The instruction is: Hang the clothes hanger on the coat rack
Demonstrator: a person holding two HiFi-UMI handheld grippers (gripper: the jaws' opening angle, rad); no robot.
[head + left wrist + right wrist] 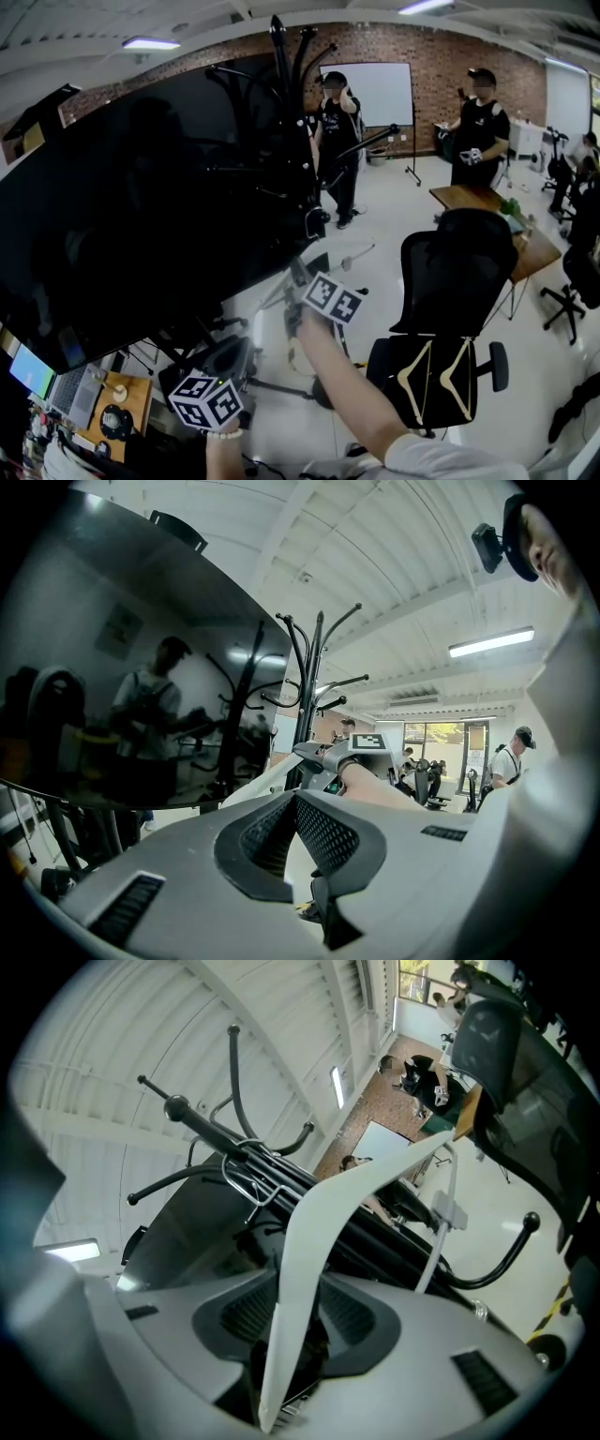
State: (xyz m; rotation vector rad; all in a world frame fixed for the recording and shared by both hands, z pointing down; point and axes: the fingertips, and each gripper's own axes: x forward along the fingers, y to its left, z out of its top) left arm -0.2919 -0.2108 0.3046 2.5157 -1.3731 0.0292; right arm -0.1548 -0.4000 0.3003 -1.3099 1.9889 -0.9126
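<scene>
The black coat rack (292, 122) stands in the middle of the head view, its curved arms spreading at the top (309, 663). My right gripper (298, 279) is shut on the lower arm of a white clothes hanger (314, 1241), held up towards the rack. In the right gripper view the hanger's wire hook (246, 1171) lies against a black rack arm (202, 1124); I cannot tell whether it rests on it. My left gripper (242, 345) hangs low at the left, apart from the hanger. Its pads (323, 832) meet at the tips with nothing between them.
A large black screen (131, 216) fills the left side beside the rack. A black office chair (455, 272) at the right carries two wooden hangers (431, 370) on its seat. Two people (337, 127) (480, 122) stand behind, near a wooden desk (478, 199) and a whiteboard (380, 89).
</scene>
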